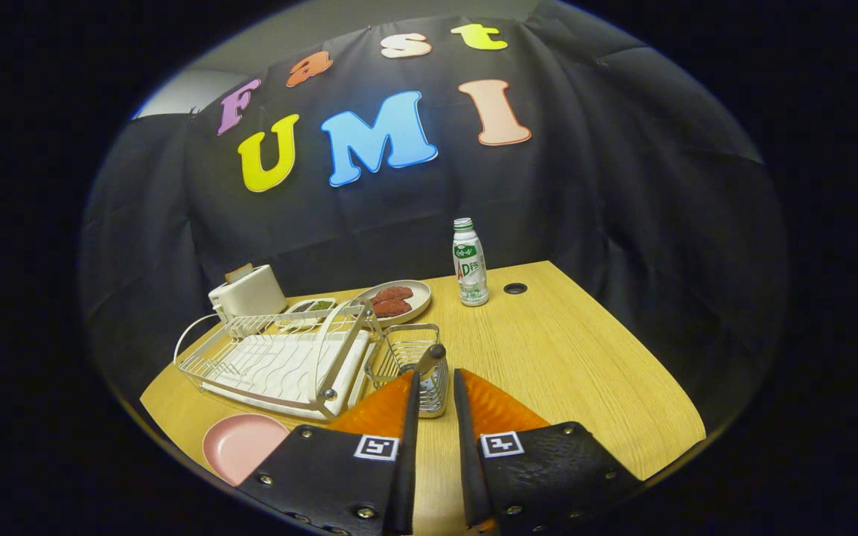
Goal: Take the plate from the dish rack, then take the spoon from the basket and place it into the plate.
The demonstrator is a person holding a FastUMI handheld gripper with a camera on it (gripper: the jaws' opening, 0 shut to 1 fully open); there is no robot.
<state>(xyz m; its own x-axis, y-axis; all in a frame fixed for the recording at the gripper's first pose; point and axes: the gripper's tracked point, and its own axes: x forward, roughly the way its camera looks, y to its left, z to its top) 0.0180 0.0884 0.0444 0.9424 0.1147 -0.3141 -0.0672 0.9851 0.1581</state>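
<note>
On a light wooden desk (563, 350) in front of the booth's black cloth wall, the tongs (436, 383) point forward, their two fingers (405, 406) standing a narrow gap apart. Between the fingertips rises the silver handle of a spoon (431, 359), which stands upright in a small wire basket (408, 361). Whether both fingers press on the spoon cannot be told; the handle sits in the gap, and the desk surface shows between the fingers lower down.

Just to the left of the basket, touching or nearly touching it, lies a white wire dish rack (280, 361) on a white tray, with a tall hoop handle arching over it. Its slots hold no dishes. Near the left finger, at the desk's near edge and in front of the rack, a pink plate (239, 445) lies flat and bare on the wood.

Beyond the rack stands a cream toaster (249, 292). Beside it sits a small divided dish of dark and green food (310, 307), then a pale round plate carrying two reddish-brown patties (399, 299). Further right, apart from these, a white bottle with a green cap (469, 262) stands upright near a dark round hole in the desk (515, 288).
</note>
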